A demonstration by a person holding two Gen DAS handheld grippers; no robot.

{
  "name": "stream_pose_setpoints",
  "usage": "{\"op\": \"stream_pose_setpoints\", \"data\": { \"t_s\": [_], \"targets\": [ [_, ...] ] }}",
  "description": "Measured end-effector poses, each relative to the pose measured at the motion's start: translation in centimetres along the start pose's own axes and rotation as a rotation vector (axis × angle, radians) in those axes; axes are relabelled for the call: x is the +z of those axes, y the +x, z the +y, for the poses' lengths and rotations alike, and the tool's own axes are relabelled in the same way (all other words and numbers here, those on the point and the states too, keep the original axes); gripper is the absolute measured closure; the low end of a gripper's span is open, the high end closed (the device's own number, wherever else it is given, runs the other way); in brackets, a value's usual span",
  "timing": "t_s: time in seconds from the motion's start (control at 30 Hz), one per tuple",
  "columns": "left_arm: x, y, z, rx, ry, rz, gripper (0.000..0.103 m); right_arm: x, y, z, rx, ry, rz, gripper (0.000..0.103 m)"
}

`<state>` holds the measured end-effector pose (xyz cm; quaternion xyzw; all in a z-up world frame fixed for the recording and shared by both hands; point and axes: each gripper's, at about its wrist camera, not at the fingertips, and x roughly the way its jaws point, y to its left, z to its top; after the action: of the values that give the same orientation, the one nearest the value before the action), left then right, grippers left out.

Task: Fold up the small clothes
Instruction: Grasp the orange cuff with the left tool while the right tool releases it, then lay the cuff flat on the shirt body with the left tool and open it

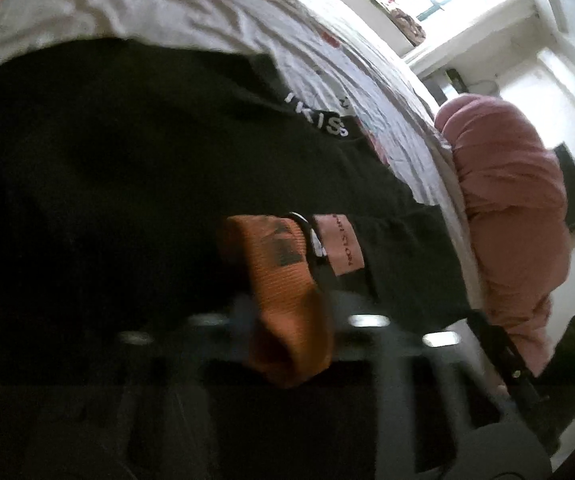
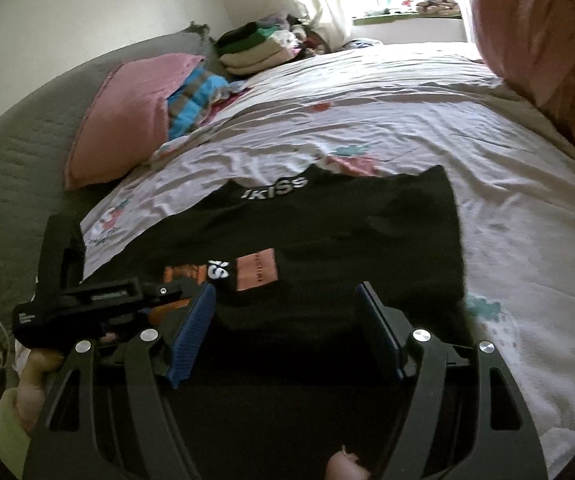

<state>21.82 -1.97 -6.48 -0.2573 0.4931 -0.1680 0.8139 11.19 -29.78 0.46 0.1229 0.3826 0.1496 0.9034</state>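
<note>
A black garment (image 1: pixel 127 160) (image 2: pixel 347 232) with a white-lettered waistband (image 2: pixel 275 190) and a pink label (image 1: pixel 337 248) (image 2: pixel 257 269) lies flat on the bed. In the left wrist view my left gripper (image 1: pixel 287 236) shows its orange pads pressed together on a folded bit of waistband beside the label. In the right wrist view the left gripper (image 2: pixel 183 274) comes in from the left at that same spot. My right gripper (image 2: pixel 287 320) stands open over the garment's near edge, its blue pads (image 2: pixel 191 332) wide apart and the cloth lying loose between them.
The white printed bedsheet (image 2: pixel 407 120) spreads around the garment. A pink pillow (image 2: pixel 127 116), a striped blue cloth (image 2: pixel 191 100) and a pile of folded clothes (image 2: pixel 255 48) lie at the far left. A pink sleeve (image 1: pixel 507 200) (image 2: pixel 527 40) fills the right side.
</note>
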Motion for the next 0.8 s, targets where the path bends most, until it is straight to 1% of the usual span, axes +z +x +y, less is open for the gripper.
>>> {"op": "stream_pose_setpoints", "data": {
  "t_s": [0.07,0.2,0.27,0.33,0.4,0.43,0.5,0.53,0.6,0.67,0.8],
  "targets": [
    [0.4,-0.4,-0.8,-0.004,0.041,-0.025,0.097,-0.3,-0.3,-0.6,-0.017,0.008,-0.002,0.032],
    [0.8,-3.5,-4.0,-0.07,0.181,-0.115,0.098,-0.7,-0.5,-1.3,-0.045,0.011,0.002,0.032],
    [0.9,-5.5,-5.6,-0.057,0.256,-0.182,0.098,-0.6,-0.4,-1.4,-0.057,0.013,0.003,0.032],
    [1.4,-6.9,-5.7,-0.047,0.276,-0.223,0.098,-0.6,-0.2,-1.4,-0.068,0.011,0.001,0.032],
    [1.8,-7.4,-4.8,-0.034,0.266,-0.231,0.098,-0.5,-0.1,-1.0,-0.09,-0.006,-0.001,0.032],
    [2.0,-7.3,-3.7,-0.024,0.244,-0.224,0.098,-0.5,-0.1,-0.8,-0.101,-0.021,-0.004,0.032],
    [2.3,-6.9,-1.7,-0.003,0.194,-0.205,0.098,-0.5,0.2,-0.2,-0.122,-0.052,-0.009,0.032],
    [2.4,-6.7,-0.2,0.01,0.154,-0.193,0.098,-0.5,0.3,-0.1,-0.127,-0.056,-0.006,0.032],
    [2.8,-6.5,1.8,0.026,0.105,-0.174,0.098,-0.5,0.7,0.1,-0.134,-0.058,-0.004,0.032],
    [2.7,-6.1,2.6,0.038,0.081,-0.15,0.098,-0.4,1.2,0.3,-0.15,-0.069,-0.004,0.032],
    [2.3,-5.8,3.0,0.066,0.082,-0.14,0.098,-0.3,2.1,0.6,-0.168,-0.09,0.007,0.032]
  ]
}}
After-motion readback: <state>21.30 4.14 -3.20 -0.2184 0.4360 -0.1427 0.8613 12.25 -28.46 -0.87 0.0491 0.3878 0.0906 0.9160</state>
